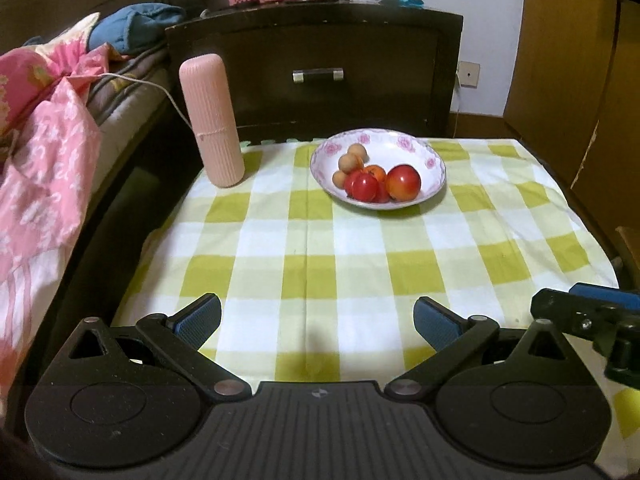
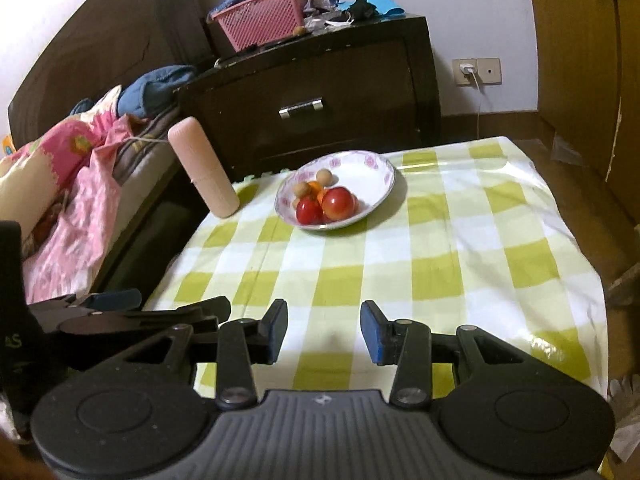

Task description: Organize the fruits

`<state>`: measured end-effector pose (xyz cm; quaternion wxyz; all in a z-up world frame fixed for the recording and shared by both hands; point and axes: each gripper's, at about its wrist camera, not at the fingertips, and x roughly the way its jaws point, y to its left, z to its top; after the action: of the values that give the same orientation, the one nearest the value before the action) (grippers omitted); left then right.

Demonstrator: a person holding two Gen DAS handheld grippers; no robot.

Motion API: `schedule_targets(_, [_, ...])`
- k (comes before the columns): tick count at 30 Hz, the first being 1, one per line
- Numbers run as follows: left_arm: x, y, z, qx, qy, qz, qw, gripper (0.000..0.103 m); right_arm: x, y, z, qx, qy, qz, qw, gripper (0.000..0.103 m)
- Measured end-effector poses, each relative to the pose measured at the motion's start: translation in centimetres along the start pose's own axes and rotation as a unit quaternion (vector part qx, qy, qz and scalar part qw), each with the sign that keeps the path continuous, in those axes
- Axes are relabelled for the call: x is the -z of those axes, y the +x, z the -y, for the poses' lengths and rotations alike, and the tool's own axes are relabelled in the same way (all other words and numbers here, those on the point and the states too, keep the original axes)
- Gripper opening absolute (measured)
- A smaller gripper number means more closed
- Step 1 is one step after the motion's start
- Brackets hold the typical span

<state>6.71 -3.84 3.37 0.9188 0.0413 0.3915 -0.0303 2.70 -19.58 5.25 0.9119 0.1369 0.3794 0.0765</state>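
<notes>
Both my grippers, left [image 1: 317, 322] and right [image 2: 324, 330], are spread and empty. The bowl [image 1: 434, 160] of fruit [image 1: 403, 181] sits well ahead. Fruits lie piled — probably touching — so pinching one could roll another out.

Green-and-white checked cloth [image 1: 340, 248], white bowl [image 1: 434, 168] with pink flowers, red apples [image 1: 404, 182], tan longans [image 1: 347, 162], ribbed pink case [image 1: 210, 120], pink mesh basket [image 2: 264, 18].
</notes>
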Motion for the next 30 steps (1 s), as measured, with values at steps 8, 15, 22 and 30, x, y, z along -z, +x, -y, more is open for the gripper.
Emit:
schedule_targets(8, [1.4,-1.3,-0.7,0.01,-0.008,-0.007,0.9999,0.103,1.9,-1.0,-0.7,0.001,-0.003,-0.007,1.0,0.046])
schedule_targets(15, [2.4,-2.0,-0.4,0.016,-0.007,-0.012,0.9998,0.103,3.1,-1.4,-0.7,0.007,0.001,-0.015,1.0,0.046])
schedule_targets(22, [3.5,-2.6,-0.1,0.027,-0.002,-0.026,0.9993,0.103,4.0,-1.9,-1.1,0.01,-0.005,-0.018,1.0,0.046])
schedule_targets(30, [4.2,-3.1,0.1,0.032,0.0,-0.033,0.9989,0.103,4.8,-2.4,-0.8,0.018,0.0,-0.022,1.0,0.046])
